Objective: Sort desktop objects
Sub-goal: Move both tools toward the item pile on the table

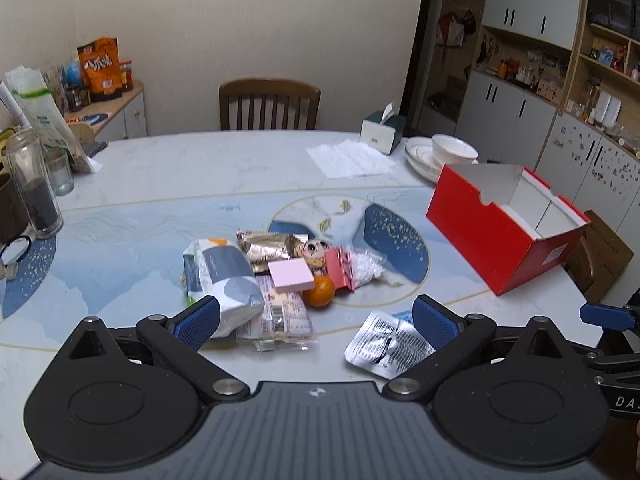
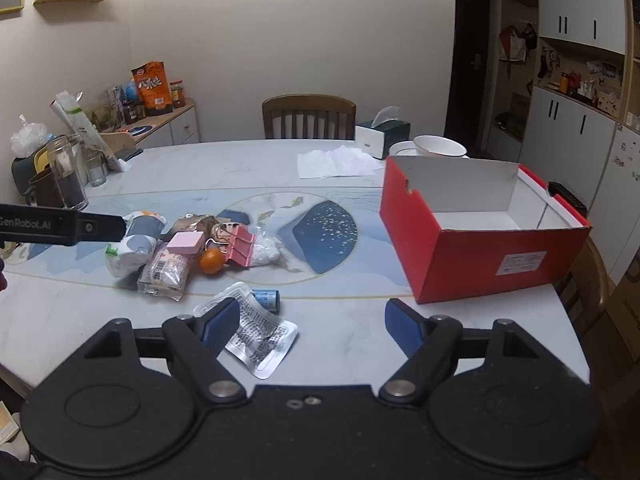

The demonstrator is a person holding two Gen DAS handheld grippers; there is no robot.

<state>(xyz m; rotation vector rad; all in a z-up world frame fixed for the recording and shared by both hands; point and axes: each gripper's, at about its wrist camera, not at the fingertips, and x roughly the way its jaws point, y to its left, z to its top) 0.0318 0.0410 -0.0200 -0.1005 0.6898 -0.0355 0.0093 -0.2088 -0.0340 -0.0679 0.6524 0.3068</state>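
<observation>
Broadly, one marble-patterned table (image 2: 240, 168) carries everything, with a single wooden chair (image 2: 309, 117) behind it. One red box (image 2: 472, 256) stands open on the table's right side; the part of its white interior that shows holds nothing. Behind the box sit one white bowl (image 2: 439, 146) resting on a plate, one tissue box (image 2: 382, 132) and a flat white napkin (image 2: 336, 162).

Near the table's middle lies one loose pile, well apart from the box. It includes one grey-and-white soft pack (image 1: 224, 280), one clear bag of printed wrappers (image 2: 166, 274), one gold foil packet (image 1: 266, 244), one clear bag of white pellets (image 2: 266, 250), one pink binder clip (image 2: 240, 246), one pink sticky-note pad (image 1: 290, 275) touching one orange (image 1: 319, 291). Just nearer lies one silver foil sachet (image 2: 260, 332) with a small blue roll (image 2: 266, 299) at its far edge.

On the left edge stand two glass jars, the taller (image 1: 34, 188) dark at the bottom.

Both tools are released and hold nothing: the left gripper (image 1: 316, 320) has its fingers spread wide above the pile's near edge, and the right gripper (image 2: 310, 326) is equally wide, its left finger (image 2: 220, 326) in front of the sachet.
</observation>
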